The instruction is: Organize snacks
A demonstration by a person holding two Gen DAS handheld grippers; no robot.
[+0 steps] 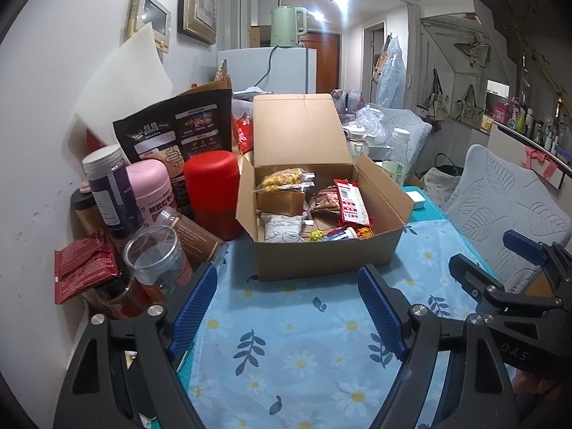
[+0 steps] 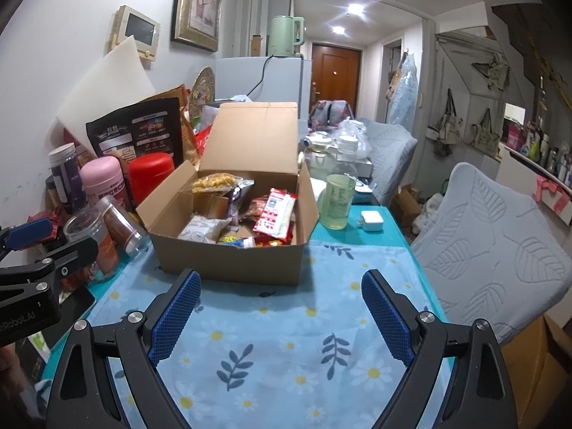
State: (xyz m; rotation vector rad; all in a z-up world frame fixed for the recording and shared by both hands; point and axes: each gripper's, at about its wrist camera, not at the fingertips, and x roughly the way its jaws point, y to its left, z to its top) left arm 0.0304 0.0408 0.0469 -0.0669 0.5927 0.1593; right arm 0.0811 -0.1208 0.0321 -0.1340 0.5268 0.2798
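Note:
An open cardboard box (image 1: 321, 255) (image 2: 228, 262) stands on the blue flowered cloth, lid flap raised at the back. Inside lie several snack packets: a yellow snack bag (image 1: 282, 178) (image 2: 214, 182), a red-and-white packet (image 1: 352, 200) (image 2: 275, 212), a white pouch (image 1: 282, 227) (image 2: 202, 230). My left gripper (image 1: 287, 307) hovers open just in front of the box, nothing between its blue pads. My right gripper (image 2: 280, 311) is also open and empty, short of the box's front wall. The right gripper (image 1: 500, 261) shows at the edge of the left wrist view.
Jars and canisters crowd the left: a red canister (image 1: 214, 193) (image 2: 152, 175), pink tub (image 1: 152, 189), clear jar (image 1: 157, 257), dark snack bag (image 1: 175, 132). A bottle of pale liquid (image 2: 338, 200) and white charger (image 2: 371, 220) sit right of the box. Grey-covered chairs (image 2: 493, 250) flank the table's right edge.

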